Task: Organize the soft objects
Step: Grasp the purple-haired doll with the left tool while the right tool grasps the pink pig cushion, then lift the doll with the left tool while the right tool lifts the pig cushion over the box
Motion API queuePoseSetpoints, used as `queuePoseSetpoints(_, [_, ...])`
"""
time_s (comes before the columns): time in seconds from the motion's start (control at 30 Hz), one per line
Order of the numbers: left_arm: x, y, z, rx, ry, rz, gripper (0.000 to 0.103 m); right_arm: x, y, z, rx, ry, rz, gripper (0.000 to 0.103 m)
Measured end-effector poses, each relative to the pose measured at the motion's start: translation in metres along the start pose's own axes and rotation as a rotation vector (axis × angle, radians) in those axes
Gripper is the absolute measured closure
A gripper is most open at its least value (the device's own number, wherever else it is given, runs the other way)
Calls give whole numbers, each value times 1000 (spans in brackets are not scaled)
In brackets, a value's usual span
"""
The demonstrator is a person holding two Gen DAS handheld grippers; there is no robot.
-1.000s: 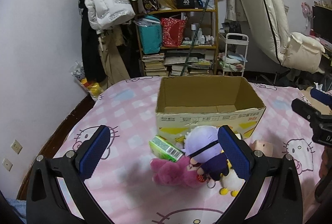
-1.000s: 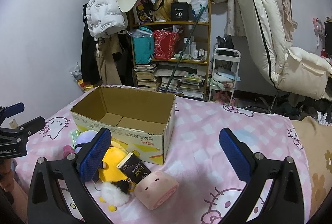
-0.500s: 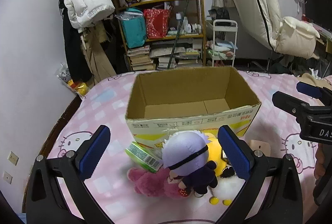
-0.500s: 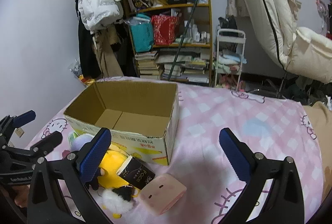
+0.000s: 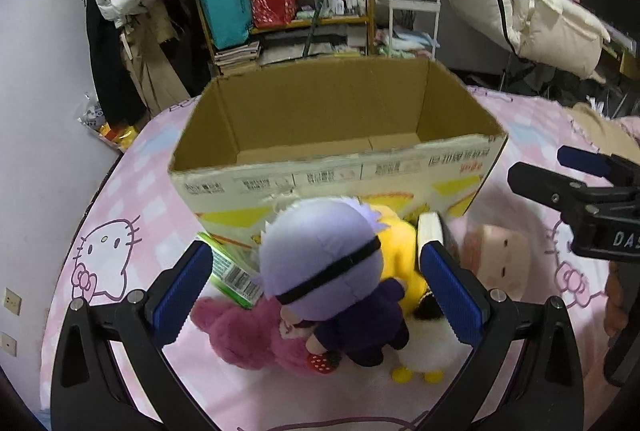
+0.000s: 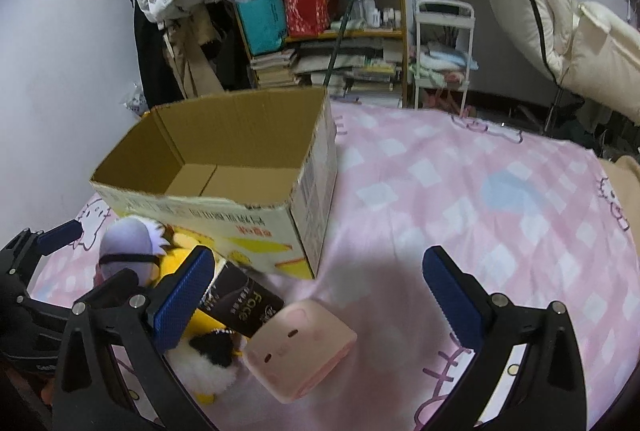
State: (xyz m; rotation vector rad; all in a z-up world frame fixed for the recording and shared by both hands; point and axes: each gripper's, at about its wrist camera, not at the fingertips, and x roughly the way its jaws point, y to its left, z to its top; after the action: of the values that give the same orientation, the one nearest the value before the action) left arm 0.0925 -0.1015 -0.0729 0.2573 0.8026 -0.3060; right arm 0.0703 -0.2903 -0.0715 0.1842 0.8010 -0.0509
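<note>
Left wrist: cardboard box (image 5: 340,167) behind plush doll (image 5: 320,263).

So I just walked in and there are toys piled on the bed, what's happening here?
A person with a gripper in each hand is sorting soft toys into the cardboard box, which looks empty. The left gripper is open around the purple-haired plush doll, not closed on it. The right gripper is open and holds nothing, above the bedsheet by the pink pig cushion. The toys all lie in front of the box.
</note>
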Motion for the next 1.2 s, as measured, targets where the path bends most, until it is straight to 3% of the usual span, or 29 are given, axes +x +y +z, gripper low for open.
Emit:
queuePoseSetpoints(0.13, [12,-1,-5,6,22,49,1,12,0,-6,-7,60,1,0])
queuePoseSetpoints(0.4, [26,7,-8,-32,57,33,2,28,1,-16,-3,169,10,0])
queuePoseSetpoints(0.53, [29,9,-10,-35,68,1,21,35,2,-25,-7,227,20,3])
queuePoseSetpoints(0.6, [28,7,-10,-27,61,2,25,39,5,-26,-17,246,39,15])
queuePoseSetpoints(0.67, [26,3,-10,-8,54,-15,36,44,6,-29,-4,277,80,18])
queuePoseSetpoints(0.73, [25,2,-11,-3,52,-24,37,47,8,-31,-5,297,89,20])
queuePoseSetpoints(0.8, [23,1,-12,1,45,-25,38,47,9,-32,-20,304,61,33])
queuePoseSetpoints(1.07, [0,6,-15,0,-32,-18,39,45,10,-34,-25,293,50,59])
queuePoseSetpoints(1.2, [-11,12,-14,-27,-64,-17,39,38,15,-35,-38,266,40,65])
